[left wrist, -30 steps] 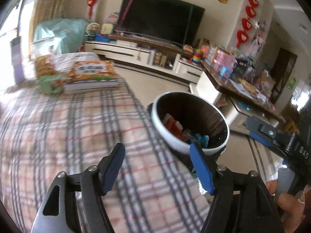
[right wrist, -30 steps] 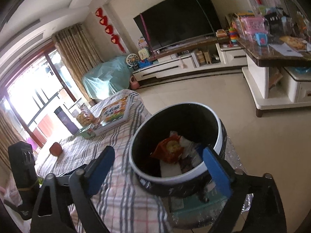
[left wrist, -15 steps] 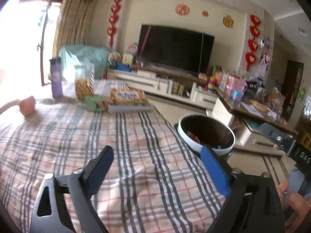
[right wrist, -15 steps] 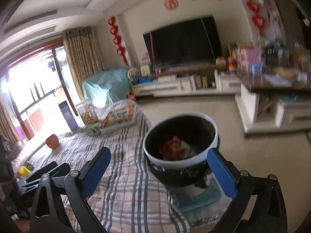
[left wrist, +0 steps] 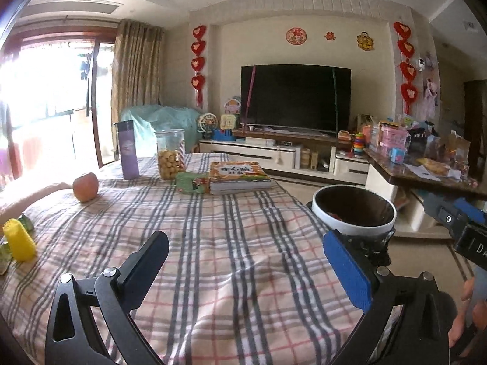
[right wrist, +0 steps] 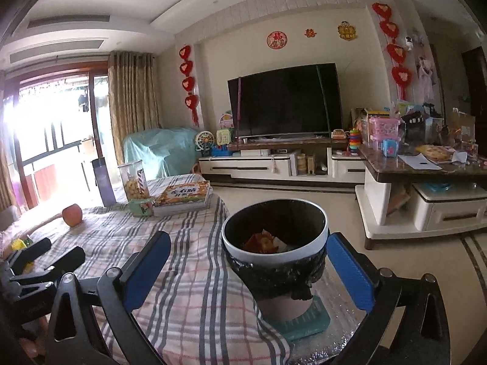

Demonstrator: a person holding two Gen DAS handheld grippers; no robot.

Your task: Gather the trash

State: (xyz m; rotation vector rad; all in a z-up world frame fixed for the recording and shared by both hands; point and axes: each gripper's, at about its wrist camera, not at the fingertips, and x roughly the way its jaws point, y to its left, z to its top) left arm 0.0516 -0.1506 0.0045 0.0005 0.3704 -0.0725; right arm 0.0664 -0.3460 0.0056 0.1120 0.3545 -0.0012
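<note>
Inside the trash bin (right wrist: 275,237), crumpled red-and-white wrappers (right wrist: 262,241) lie partly hidden.

Left wrist view sits low over the plaid table (left wrist: 219,261), looking along it toward the TV (left wrist: 295,97), bin (left wrist: 354,213) off to the right past the table edge. Right wrist view hangs at the table's (right wrist: 194,276) right corner, close above the bin (right wrist: 275,237), also facing the TV (right wrist: 284,100). Both share the table, bin, book (left wrist: 239,173) (right wrist: 184,196), apple (left wrist: 85,186) (right wrist: 72,214) and TV wall.
</note>
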